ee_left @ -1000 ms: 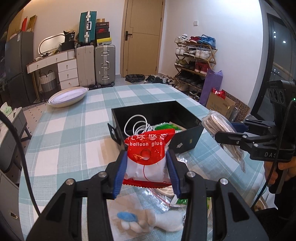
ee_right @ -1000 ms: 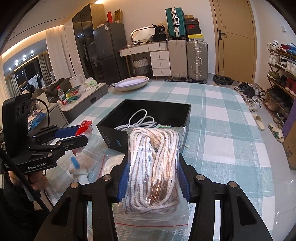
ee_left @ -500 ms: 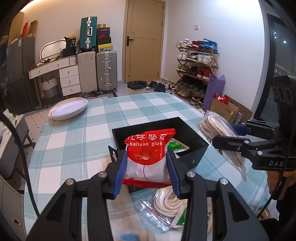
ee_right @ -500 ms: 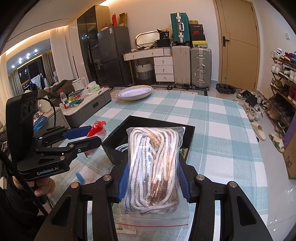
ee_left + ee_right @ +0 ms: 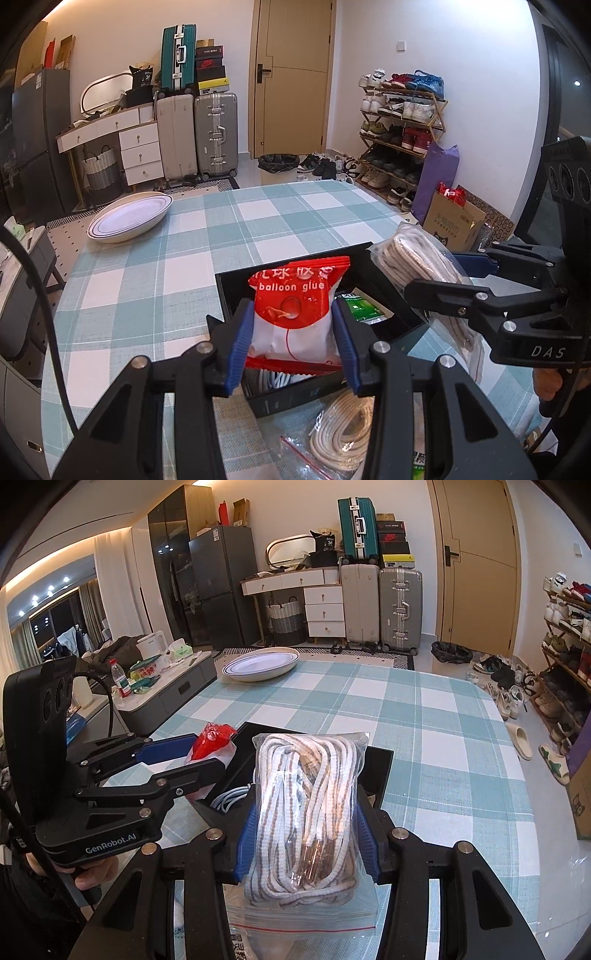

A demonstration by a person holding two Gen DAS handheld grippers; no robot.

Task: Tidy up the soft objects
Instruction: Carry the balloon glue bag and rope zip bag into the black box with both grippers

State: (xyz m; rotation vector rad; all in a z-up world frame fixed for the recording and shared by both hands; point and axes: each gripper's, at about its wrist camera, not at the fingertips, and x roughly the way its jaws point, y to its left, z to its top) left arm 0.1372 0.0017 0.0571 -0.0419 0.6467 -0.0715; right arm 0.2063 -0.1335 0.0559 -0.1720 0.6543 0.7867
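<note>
We have the checked table (image 5: 155,280) beneath us, and on it the black box (image 5: 391,295), open-topped, which is where both loads look bound. In the left wrist view the box lies straight ahead of and below the left gripper (image 5: 293,345); in the right wrist view its far rim (image 5: 380,760) shows just past the right gripper (image 5: 308,840), so both hands sit over its near side, neither clearly nearer.

The bag of rope (image 5: 308,805) is the bigger load: our right fingers pinch it across its width, its long axis running forward along the fingers toward the box. The balloon glue packet (image 5: 295,310) stands upright between the left pads (image 5: 236,343), clamped at its lower sides, top edge over the box opening.

Inside the box we see a white cable (image 5: 231,797) and a green packet (image 5: 360,308). A second rope bag (image 5: 343,432) lies on the table near the box's front wall
</note>
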